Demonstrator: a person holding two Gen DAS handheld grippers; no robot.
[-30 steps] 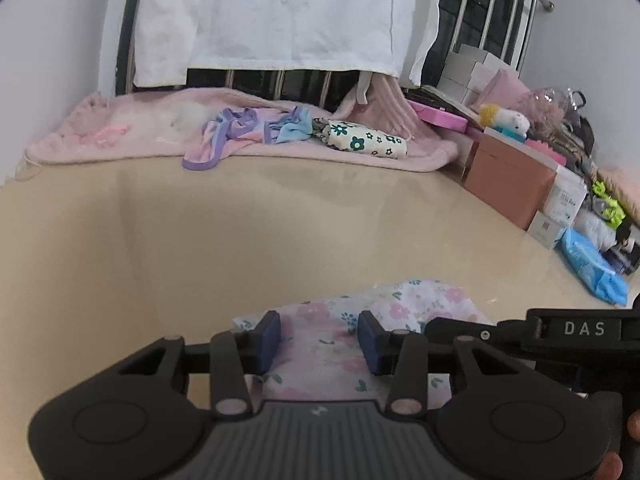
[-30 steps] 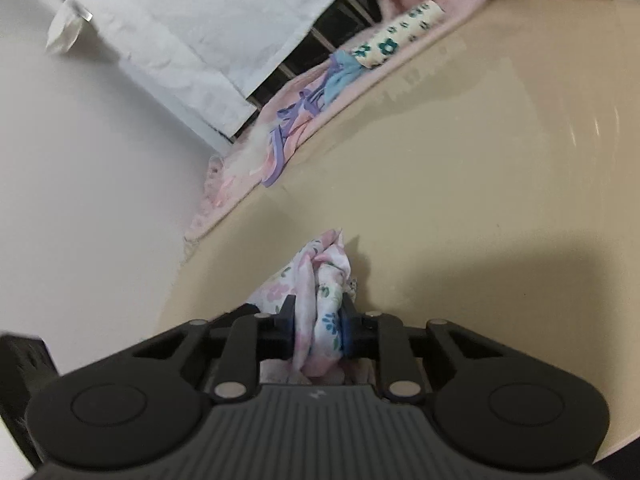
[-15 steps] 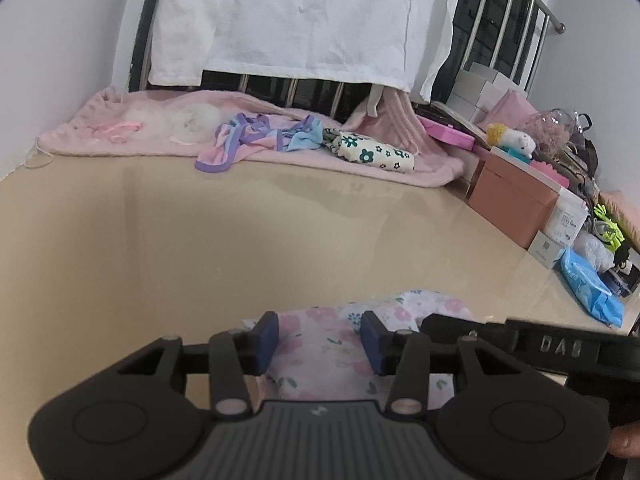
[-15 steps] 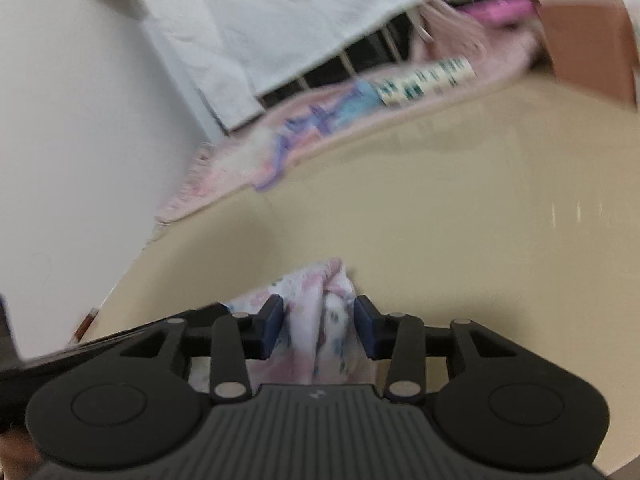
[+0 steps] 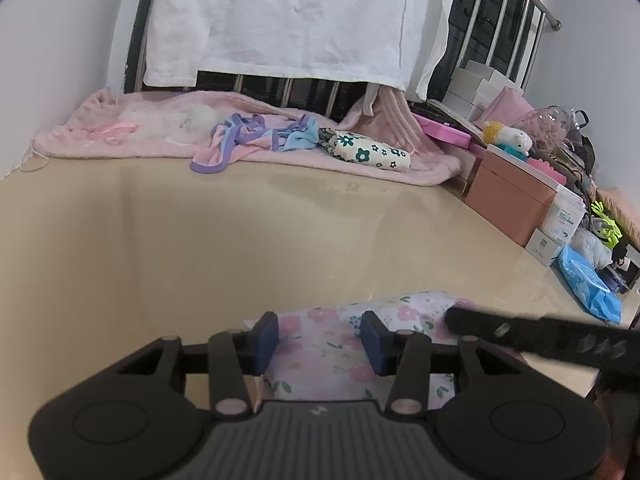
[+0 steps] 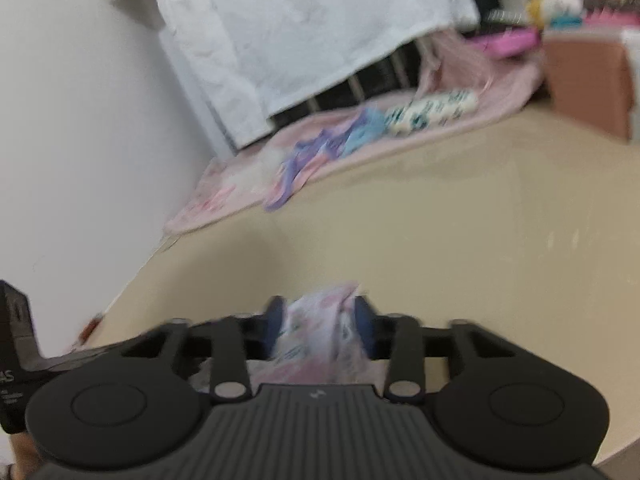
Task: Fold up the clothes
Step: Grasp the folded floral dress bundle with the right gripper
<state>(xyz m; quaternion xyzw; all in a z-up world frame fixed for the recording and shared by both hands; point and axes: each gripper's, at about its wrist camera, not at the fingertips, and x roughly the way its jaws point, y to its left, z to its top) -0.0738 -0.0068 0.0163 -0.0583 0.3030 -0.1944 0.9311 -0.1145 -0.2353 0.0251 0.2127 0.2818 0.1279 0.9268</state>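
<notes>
On a glossy beige tabletop, a pink floral garment lies at the near edge beneath two hand-held grippers. The left hand-held gripper hangs over the cloth with its blue-padded jaws spread wide, gripping nothing. The right hand-held gripper has its jaws parted, with a bunched fold of the garment standing between the pads; motion blur in that view makes it impossible to tell whether the pads touch the fabric. At the far side of the tabletop, a pink blanket holds a purple-trimmed garment and a folded flower-print cloth. A white sheet hangs behind them, with boxes stacked to the right.
</notes>
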